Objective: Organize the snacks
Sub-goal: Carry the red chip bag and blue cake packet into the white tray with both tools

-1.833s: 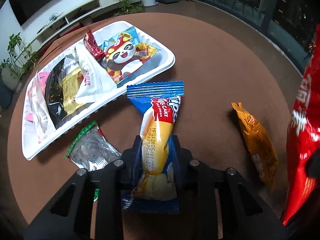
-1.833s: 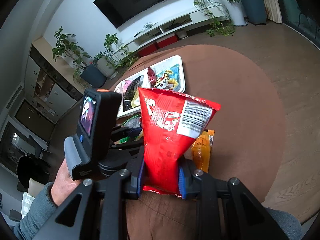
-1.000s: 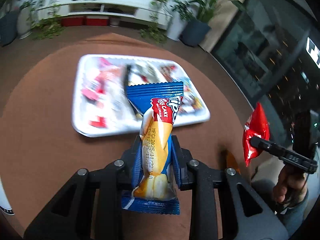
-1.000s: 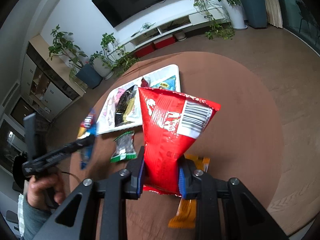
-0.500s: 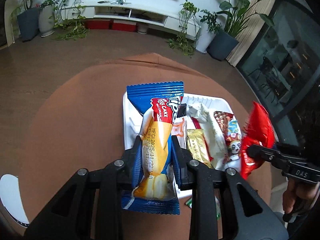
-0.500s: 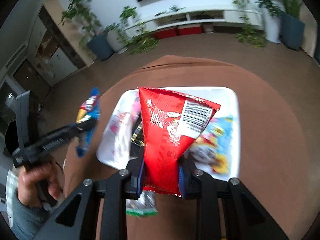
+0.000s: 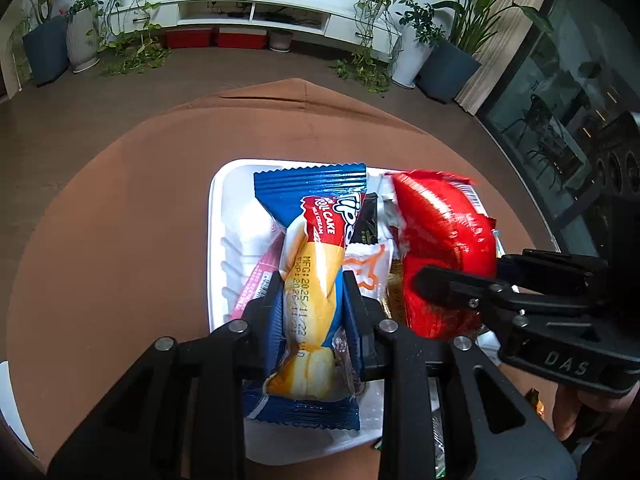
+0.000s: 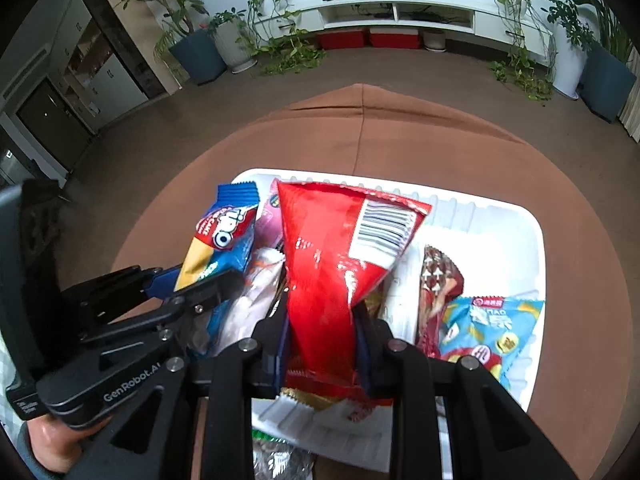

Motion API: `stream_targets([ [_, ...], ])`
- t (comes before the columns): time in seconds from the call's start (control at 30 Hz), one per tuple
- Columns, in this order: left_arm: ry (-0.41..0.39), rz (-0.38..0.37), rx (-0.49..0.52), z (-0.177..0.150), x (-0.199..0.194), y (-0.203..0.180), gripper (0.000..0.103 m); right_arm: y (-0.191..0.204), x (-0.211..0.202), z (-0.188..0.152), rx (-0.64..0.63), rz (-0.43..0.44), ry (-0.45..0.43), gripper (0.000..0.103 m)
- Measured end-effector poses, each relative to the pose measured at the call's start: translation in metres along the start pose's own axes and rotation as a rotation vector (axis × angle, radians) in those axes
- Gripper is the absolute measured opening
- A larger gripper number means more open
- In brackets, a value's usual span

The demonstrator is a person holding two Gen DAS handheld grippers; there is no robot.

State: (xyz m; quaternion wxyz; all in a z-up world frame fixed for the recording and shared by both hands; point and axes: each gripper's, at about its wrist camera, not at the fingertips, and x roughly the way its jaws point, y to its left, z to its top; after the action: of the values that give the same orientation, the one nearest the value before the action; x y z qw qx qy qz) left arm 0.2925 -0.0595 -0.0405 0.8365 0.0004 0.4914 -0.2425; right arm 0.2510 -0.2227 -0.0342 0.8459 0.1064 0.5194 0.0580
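Both grippers have swung over the white tray (image 8: pixel 520 216), jaws pinching the roll cake (image 7: pixel 316 280) and red bag (image 8: pixel 340 264), hiding snacks beneath.

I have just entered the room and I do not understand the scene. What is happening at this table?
A person is sorting snacks into a white tray on a brown table. The left gripper is shut on a blue roll cake packet, and the right gripper is shut on a red snack bag. Both packets hang over the tray, which already holds several snacks. Neither is released yet.
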Motion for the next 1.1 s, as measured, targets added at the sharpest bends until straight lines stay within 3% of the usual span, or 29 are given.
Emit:
stream_targets([
  [0.43,-0.018,0.036,0.029,-0.003,0.024,-0.006,0.026,-0.002,0.019,-0.003,0.007,-0.049,-0.018,0.031],
  [0.67,-0.008,0.046,0.046,-0.012,0.019,-0.015,0.028,0.0,0.019,-0.004,-0.023,-0.065,-0.029,0.039],
  [0.77,-0.013,0.046,0.041,-0.012,0.016,-0.017,0.031,0.001,0.015,-0.004,-0.031,-0.073,-0.039,0.043],
  [0.93,-0.02,0.059,0.032,-0.013,0.009,-0.013,0.051,-0.001,0.007,-0.005,-0.021,-0.079,-0.055,0.046],
  [1.03,-0.028,0.058,0.037,-0.015,0.003,-0.015,0.055,0.0,0.0,-0.005,-0.028,-0.089,-0.07,0.048],
  [1.1,-0.039,0.061,0.037,-0.017,-0.003,-0.015,0.059,0.0,-0.008,-0.007,-0.021,-0.101,-0.093,0.059],
])
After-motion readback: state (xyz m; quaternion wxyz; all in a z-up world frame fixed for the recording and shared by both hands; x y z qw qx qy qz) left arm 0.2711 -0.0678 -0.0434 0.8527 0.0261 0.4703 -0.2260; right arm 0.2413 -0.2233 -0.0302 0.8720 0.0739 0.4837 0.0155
